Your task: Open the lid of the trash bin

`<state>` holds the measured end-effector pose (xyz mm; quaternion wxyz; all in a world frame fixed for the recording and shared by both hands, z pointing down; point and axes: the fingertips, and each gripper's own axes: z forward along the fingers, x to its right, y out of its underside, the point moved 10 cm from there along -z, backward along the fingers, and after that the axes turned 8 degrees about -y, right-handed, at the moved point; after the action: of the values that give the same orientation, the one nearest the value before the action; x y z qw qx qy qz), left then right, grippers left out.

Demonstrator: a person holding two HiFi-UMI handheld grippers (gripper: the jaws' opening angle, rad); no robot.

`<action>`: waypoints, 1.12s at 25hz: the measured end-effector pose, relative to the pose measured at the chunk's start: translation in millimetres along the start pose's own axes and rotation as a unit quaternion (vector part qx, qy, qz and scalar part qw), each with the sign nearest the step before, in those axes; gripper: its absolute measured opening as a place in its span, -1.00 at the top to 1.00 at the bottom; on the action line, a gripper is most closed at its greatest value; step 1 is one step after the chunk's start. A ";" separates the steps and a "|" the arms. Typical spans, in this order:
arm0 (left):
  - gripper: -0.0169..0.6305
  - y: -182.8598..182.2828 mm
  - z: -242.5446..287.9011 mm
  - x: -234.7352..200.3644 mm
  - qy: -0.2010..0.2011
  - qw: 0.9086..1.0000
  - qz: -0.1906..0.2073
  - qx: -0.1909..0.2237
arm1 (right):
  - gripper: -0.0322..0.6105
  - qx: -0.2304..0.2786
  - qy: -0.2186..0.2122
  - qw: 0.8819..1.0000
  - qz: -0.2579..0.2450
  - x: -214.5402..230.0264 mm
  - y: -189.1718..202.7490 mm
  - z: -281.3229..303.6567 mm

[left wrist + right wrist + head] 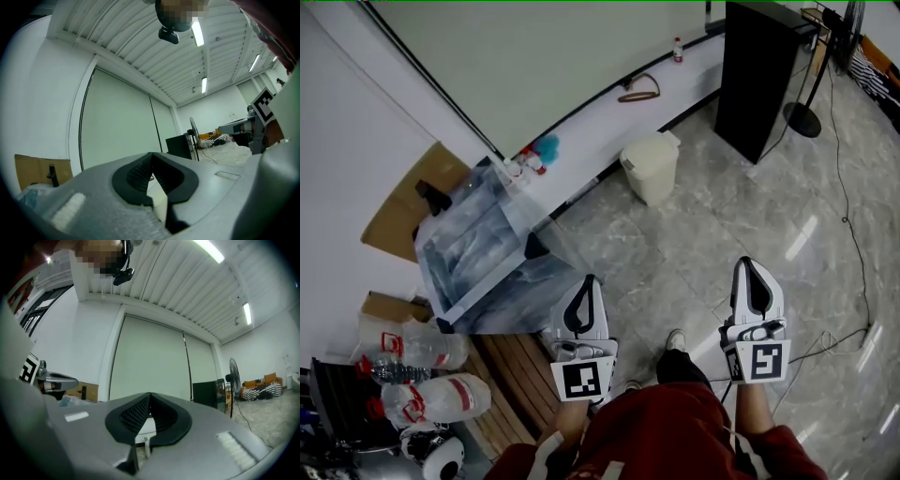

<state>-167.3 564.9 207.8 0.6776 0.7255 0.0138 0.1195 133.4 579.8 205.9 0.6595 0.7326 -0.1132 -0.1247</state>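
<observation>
The cream trash bin (652, 167) sits on the grey floor (694, 244) with its lid down. It's tucked right against the white ledge (591, 141), and there's a black cabinet (759, 75) near its right side. Both grippers are well short of the bin, and the left gripper (590, 281) and right gripper (749, 265) are each pinched closed on nothing.

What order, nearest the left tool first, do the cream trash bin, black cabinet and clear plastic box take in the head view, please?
1. Clear plastic box, beside the left tool.
2. Cream trash bin, ahead.
3. Black cabinet, far right.
</observation>
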 end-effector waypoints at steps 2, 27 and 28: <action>0.93 -3.2 16.1 10.7 0.002 1.000 0.002 0.002 | 0.90 -0.004 0.003 1.000 0.004 16.9 0.6 6.5; 0.93 4.7 128.4 60.9 -0.013 1.000 0.011 0.005 | 0.90 -0.004 -0.011 1.000 0.023 118.9 37.3 87.7; 0.93 5.7 133.3 57.3 -0.015 1.000 0.009 0.006 | 0.90 -0.003 -0.014 1.000 0.021 117.8 37.4 94.5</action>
<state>-86.8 444.2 215.2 0.6722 0.7315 -0.0023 0.1142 213.1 448.3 229.7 0.6628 0.7260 -0.1371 -0.1215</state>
